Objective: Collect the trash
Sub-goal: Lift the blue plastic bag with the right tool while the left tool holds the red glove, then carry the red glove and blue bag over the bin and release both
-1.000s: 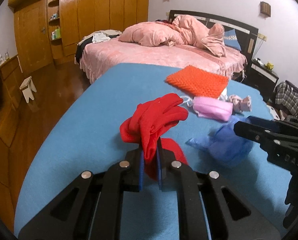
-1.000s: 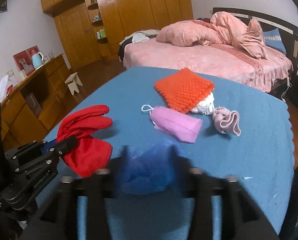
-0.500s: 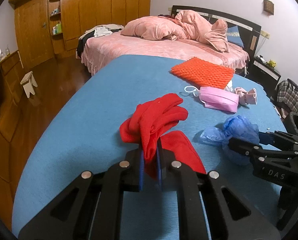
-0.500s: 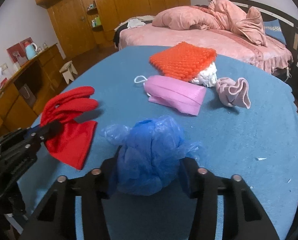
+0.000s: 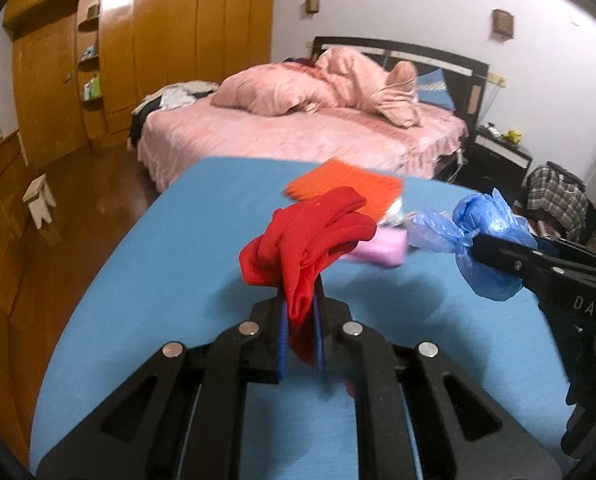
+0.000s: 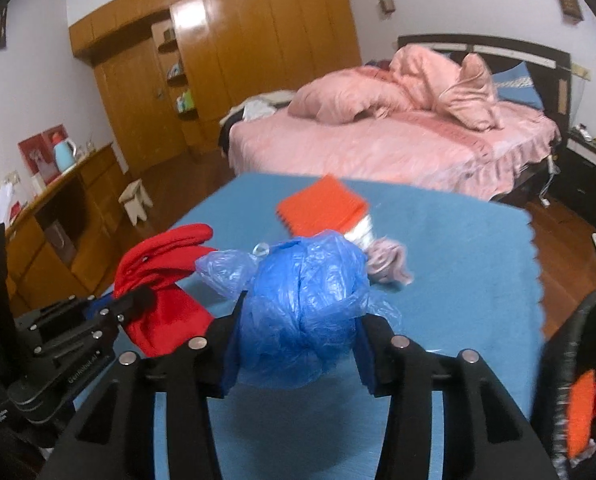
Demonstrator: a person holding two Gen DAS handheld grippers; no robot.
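We hold a red cloth point(image 5: 309, 236) in our left gripper point(image 5: 299, 332), its two fingers pressed narrow on a hanging fold of it, so the cloth bunches up above the blue table point(image 5: 170, 264) rather than lying on it. In the right wrist view the same cloth shows at the left, pinched by that gripper. Our right gripper point(image 6: 298, 344) is clamped around a crumpled blue plastic bag point(image 6: 301, 312), which bulges out between the fingers and also sits clear of the table; a loose paler end of it sticks out to the left.

Behind these, on the table, lies an orange knitted mat point(image 6: 321, 210) with a white wad point(image 6: 359, 234) at its near edge. A pink mask point(image 5: 381, 250) lies just behind the red cloth, and a small mauve cloth point(image 6: 385, 264) sits near the bag. All of these are blurred.

Beyond the table stands a bed point(image 6: 397, 148) with a pink quilt, and a wooden wardrobe point(image 6: 234, 72) lines the far wall.
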